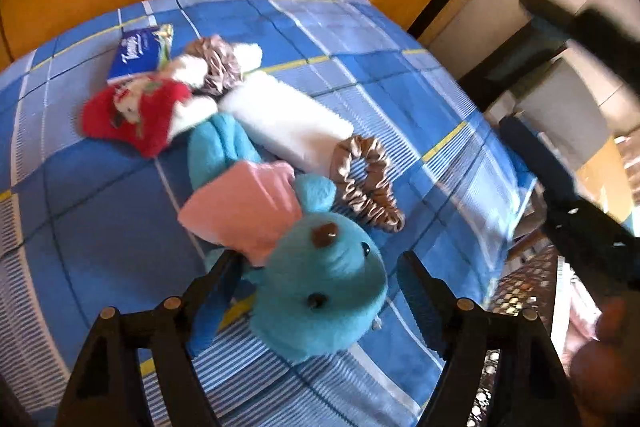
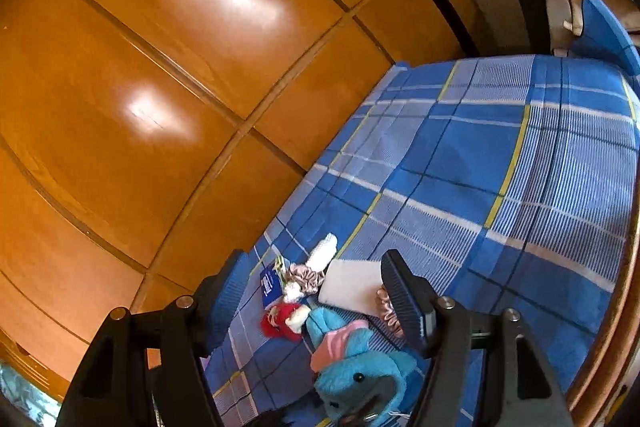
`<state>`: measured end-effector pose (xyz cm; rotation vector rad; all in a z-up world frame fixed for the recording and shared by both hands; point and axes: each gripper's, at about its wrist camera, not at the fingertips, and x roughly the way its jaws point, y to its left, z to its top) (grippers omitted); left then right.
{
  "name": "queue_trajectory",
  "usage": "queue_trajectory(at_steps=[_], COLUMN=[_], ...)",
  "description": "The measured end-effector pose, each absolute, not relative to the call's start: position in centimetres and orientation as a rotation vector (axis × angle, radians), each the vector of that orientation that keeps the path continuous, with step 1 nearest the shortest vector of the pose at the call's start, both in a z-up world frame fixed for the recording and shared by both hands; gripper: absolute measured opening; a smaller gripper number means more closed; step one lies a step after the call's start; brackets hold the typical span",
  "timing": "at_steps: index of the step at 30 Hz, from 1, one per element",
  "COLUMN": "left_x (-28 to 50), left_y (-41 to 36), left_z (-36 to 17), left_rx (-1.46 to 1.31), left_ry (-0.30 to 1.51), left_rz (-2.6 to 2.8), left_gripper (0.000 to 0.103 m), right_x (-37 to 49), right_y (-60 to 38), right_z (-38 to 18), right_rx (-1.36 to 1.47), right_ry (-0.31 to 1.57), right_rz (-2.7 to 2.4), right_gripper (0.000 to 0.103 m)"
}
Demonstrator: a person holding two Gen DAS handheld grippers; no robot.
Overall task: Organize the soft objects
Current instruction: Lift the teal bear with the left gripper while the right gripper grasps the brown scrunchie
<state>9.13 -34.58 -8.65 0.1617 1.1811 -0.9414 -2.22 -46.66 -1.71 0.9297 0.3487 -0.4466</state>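
A teal plush elephant (image 1: pixel 320 291) lies on the bed (image 1: pixel 100 211), which is covered in a blue plaid sheet, and everything else is easiest placed from that toy. Its pink ear (image 1: pixel 244 207) flops across its neck. The left tongs (image 1: pixel 320 291) sit spread wide on either side of the elephant's head, one finger by the pink ear and the other off the far cheek, neither one touching the plush as far as I can see.

Just beyond the elephant's ear lies a bronze satin scrunchie (image 1: pixel 368 187), touching the end of a white rolled cloth (image 1: pixel 288 123) that runs away from the toy. A second satin scrunchie (image 1: pixel 218 67) rests at the far end of that roll, with a white sock (image 1: pixel 250 55) beside it. Off to the elephant's left is a red plush toy (image 1: pixel 136 115) (its face is too blurred to read), and past that a blue tissue pack (image 1: pixel 138 53).

The right tongs (image 2: pixel 316 303) hang higher, well above the elephant (image 2: pixel 360 379), held apart with nothing between the fingers. Behind the bed stands an orange wooden wardrobe (image 2: pixel 180 67), close against the edge of the mattress.
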Motion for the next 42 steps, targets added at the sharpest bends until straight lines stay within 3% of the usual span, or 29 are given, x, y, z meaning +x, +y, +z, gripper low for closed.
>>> queue_trajectory(at_steps=[1,4,12,26,27,28,29,30,42], left_x=[8.9,8.4,7.6,5.9,5.7,5.5,5.4,5.3,6.7], left_y=[-34.8,-33.5,-25.5,-17.0,-16.7,-16.3,-16.2,-16.1,-13.6], left_z=[-9.0,-9.0,-8.8,-9.0,-9.0,-9.0,-9.0,-9.0,-5.5], left_rx=[0.181,0.156,0.168,0.069,0.069,0.071,0.072,0.075,0.022], left_ry=[1.177,1.154,1.126,1.099,1.095,1.088,1.083,1.078,0.998], left_rz=[-0.922,-0.943,-0.939,-0.887,-0.886,-0.885,-0.884,-0.882,-0.804], left_gripper=[0.064,0.057,0.056,0.057,0.057,0.057,0.057,0.057,0.056], right_x=[-2.1,-1.8,5.2,8.6,8.7,8.7,8.8,8.8,10.2], right_y=[-46.8,-47.1,-47.7,-49.0,-48.9,-48.5,-48.1,-47.6,-36.4], right_z=[-1.9,-2.3,-5.1,-9.7,-10.2,-10.0,-9.7,-9.6,-10.1], right_rx=[0.937,0.936,0.729,0.592,0.602,0.57,0.545,0.526,0.368], right_ry=[0.364,0.399,0.945,1.331,1.356,1.36,1.352,1.351,1.289], right_rz=[-0.452,-0.492,-0.51,-0.482,-0.461,-0.467,-0.457,-0.439,-0.213], right_gripper=[0.069,0.069,0.069,0.068,0.066,0.057,0.022,0.017,0.017])
